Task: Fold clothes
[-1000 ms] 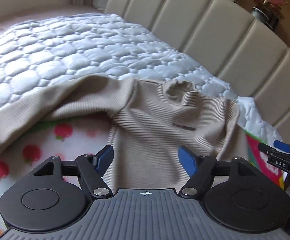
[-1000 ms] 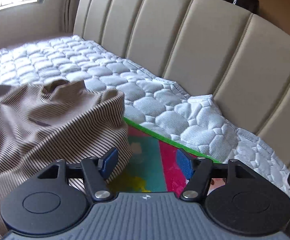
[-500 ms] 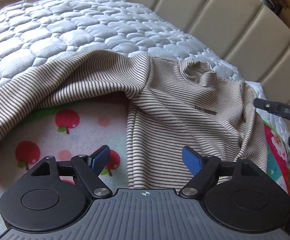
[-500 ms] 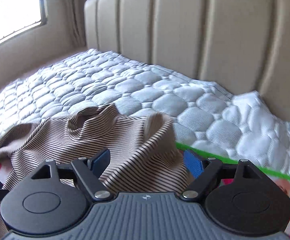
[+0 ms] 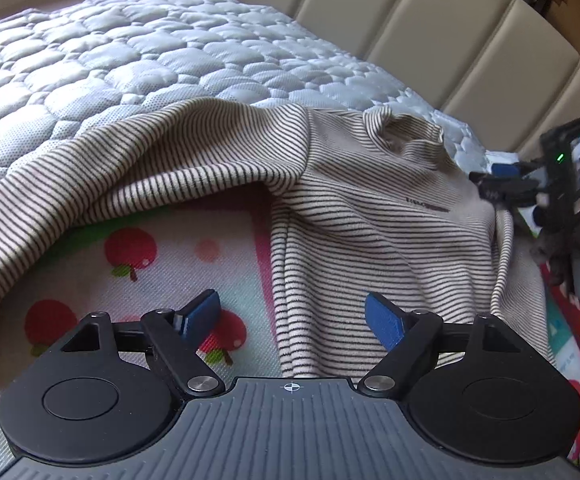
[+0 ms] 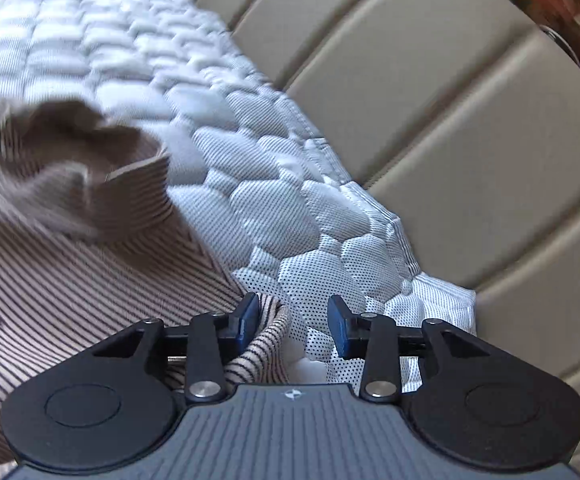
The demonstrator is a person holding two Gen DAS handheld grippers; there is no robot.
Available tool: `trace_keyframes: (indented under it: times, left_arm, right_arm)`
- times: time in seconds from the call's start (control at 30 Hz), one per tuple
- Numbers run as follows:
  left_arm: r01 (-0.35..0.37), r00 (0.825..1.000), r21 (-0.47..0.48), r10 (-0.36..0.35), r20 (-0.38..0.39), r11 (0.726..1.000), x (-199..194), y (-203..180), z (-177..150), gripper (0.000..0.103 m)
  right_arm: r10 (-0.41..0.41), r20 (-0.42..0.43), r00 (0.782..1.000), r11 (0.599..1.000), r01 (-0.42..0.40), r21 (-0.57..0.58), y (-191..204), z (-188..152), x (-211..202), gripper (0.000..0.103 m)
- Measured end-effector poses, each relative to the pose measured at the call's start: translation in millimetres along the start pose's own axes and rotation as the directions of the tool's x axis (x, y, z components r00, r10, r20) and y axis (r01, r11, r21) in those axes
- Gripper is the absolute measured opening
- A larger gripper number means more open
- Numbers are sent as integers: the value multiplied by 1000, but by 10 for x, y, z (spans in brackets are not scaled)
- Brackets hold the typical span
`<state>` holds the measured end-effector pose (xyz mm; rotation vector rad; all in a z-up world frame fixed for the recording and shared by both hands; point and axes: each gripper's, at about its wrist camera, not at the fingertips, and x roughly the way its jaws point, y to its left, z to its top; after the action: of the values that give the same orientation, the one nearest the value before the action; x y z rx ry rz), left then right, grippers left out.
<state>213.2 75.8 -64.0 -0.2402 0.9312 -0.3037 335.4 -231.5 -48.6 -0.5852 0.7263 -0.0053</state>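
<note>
- While the shirt (image 5: 370,216) lies spread and rumpled, collar (image 5: 406,136) toward the headboard (image 6: 430,92), body on the apple mat (image 5: 161,264) and left sleeve (image 5: 121,176) trailing over the quilt (image 5: 149,64), risks as I judge them:
- My right gripper (image 6: 292,320) straddles a shoulder fold beside bare quilt. Closing here could catch quilt with the cloth, or only the fold's edge, which might slip on a lift.
- The right view is blurred, so aim may be off.
- Lifting one shoulder alone could drag the body askew and bunch the mat.
- The sleeve is creased; folding over it could lock wrinkles in.
- Right gripper: jaws part-way apart, not clamped. Striped fold lies between them, against the left pad (image 6: 245,320); whether the right pad touches quilt I cannot tell.
- Left gripper (image 5: 294,314): jaws wide, holding nothing, over the shirt's left side edge and mat. Contact unclear.
</note>
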Motion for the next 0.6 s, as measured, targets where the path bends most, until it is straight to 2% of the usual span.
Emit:
trace_keyframes:
  times: [0.03,0.1,0.13,0.2,0.33,0.47,0.5,0.53,0.57,0.6]
  left_arm:
    - [2,1000,-3,-2,1,1000,-3,2,2,87]
    - [6,1000,-13,-6,3,1000,-11,8,9,87]
    - [8,1000,-17,-8,4,1000,-15,12,12,88]
    - [13,1000,-27,-13,6,1000,-22,18,19,88]
    - [23,1000,-65,-22,10,998,-53,43,32,88]
    - [25,1000,-116,-24,12,993,-94,86,36,88]
    - [23,1000,-123,-22,13,992,-104,92,35,89]
    - [22,1000,-130,-20,14,991,-115,98,33,91]
    - [15,1000,-129,-13,15,992,-127,99,25,92]
    - [9,1000,-128,-7,16,992,-138,100,16,94]
  right_arm:
    - [24,34,999,1000,-24,5,-34,-6,-161,36]
    - [103,96,990,993,-107,40,-110,-75,-571,50]
    - [149,120,981,986,-158,61,-143,-127,-789,53]
    - [252,142,957,961,-265,77,-169,-283,-1192,62]
    - [433,128,892,892,-445,78,74,-753,-1828,70]
    - [481,85,873,875,-483,14,548,-1080,-2030,70]
    - [461,70,884,887,-462,-15,649,-1131,-2011,70]
    - [433,55,900,901,-431,-48,745,-1175,-1973,69]
    - [404,42,914,913,-400,-82,841,-1219,-1936,51]
    - [389,31,921,919,-385,-87,837,-1218,-1895,28]
